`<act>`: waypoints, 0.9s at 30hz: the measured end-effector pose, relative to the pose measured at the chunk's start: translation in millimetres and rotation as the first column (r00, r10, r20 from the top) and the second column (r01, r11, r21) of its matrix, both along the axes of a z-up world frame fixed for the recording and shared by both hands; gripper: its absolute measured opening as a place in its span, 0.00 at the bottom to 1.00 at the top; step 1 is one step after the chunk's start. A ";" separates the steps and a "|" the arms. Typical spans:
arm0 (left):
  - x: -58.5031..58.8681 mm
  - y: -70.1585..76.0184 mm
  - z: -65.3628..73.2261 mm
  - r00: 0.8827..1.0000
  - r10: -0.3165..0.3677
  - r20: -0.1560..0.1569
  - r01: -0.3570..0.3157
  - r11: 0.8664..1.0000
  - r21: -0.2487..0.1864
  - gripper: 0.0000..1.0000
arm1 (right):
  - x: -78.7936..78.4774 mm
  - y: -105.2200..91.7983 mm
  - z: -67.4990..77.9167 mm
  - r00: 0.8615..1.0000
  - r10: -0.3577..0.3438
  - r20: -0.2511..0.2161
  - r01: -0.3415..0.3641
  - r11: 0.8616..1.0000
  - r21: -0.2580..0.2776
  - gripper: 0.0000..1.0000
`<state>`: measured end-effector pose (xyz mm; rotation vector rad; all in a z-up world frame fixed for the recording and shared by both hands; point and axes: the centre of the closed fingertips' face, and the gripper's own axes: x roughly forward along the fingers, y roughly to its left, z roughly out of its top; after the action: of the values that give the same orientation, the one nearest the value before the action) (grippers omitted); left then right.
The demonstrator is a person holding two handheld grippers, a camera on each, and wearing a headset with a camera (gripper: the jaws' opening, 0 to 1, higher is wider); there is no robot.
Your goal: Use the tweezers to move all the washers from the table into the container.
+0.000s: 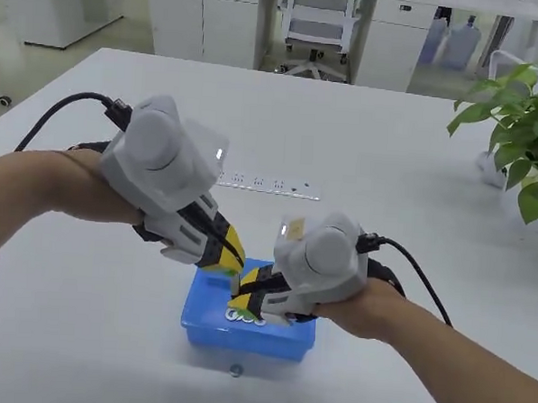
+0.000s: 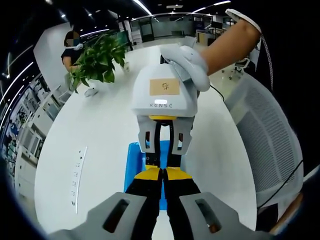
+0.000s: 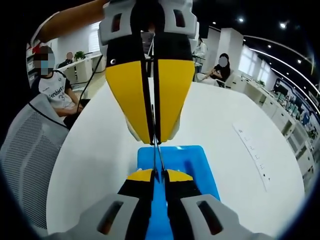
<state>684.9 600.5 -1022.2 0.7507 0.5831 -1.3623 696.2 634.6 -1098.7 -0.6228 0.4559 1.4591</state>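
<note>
Meeting tip to tip above one blue container (image 1: 210,323), left gripper (image 1: 233,255) and right gripper (image 1: 247,295) both clenching one tweezers (image 3: 155,147), one washer (image 1: 235,370) lying on the table (image 1: 388,172) just nearside of the container, below both grippers

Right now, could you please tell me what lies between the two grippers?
Thin tweezers span from the left gripper to the right gripper, above the blue container, in the right gripper view.

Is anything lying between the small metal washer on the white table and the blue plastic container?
Nothing visible. The small metal washer lies on bare white table, just before the near wall of the blue plastic container.
</note>
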 end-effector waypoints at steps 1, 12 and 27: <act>-1.8 -0.1 1.3 1.000 0.000 0.001 0.000 1.000 0.000 0.05 | -3.0 0.0 1.9 1.000 0.002 0.003 -0.002 1.000 -0.001 0.10; -28.3 1.8 8.1 1.000 0.011 -0.001 -0.011 1.000 -0.002 0.05 | -29.6 3.8 8.4 1.000 0.027 0.002 -0.027 1.000 -0.004 0.09; -58.5 -3.0 -13.6 0.999 0.005 -0.033 -0.005 1.000 0.005 0.05 | -64.5 3.1 -12.6 0.999 0.041 -0.025 -0.042 0.999 -0.012 0.09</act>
<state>626.4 597.6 -1035.7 0.7314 0.6146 -1.3710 631.6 637.7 -1111.4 -0.6283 0.4740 1.5057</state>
